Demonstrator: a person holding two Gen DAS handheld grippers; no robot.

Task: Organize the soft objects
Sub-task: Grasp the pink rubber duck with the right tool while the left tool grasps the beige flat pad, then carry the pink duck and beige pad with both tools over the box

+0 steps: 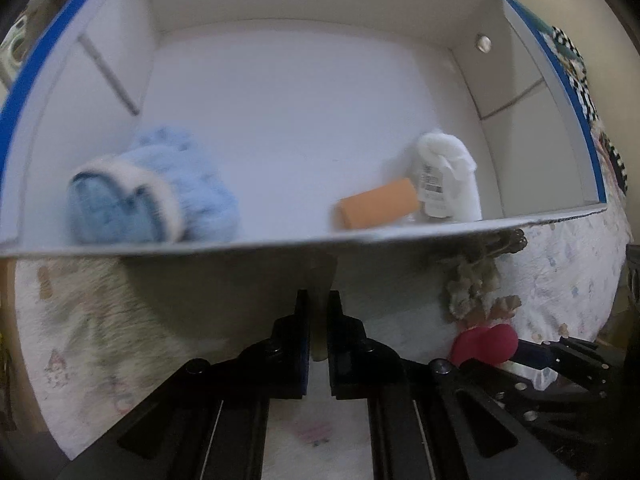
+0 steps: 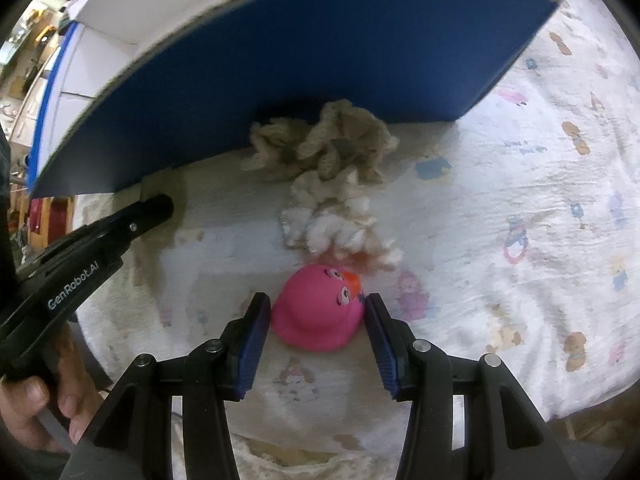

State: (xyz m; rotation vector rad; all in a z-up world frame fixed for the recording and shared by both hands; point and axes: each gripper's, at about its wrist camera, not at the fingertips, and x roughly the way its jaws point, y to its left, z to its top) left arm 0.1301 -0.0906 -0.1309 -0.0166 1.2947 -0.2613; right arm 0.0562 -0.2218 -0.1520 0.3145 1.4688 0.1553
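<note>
A printed white sheet is covering the surface under everything, and a box with blue outer walls and a white inside is standing on it, filling the far part of both views. Inside the box, a light blue knitted item is lying at the near left, while an orange roll and a white folded cloth with a label are lying touching each other at the near right. Outside, a beige knitted bundle is resting against the blue wall, with a white fluffy piece just nearer than it. The pink duck toy is sitting on the sheet nearest of all, its orange beak pointing toward the fluffy piece. The right tool is standing released, its blue pads either side of the duck, close to it. The left tool is clenching a pale beige strip at the foot of the box's near wall.
</note>
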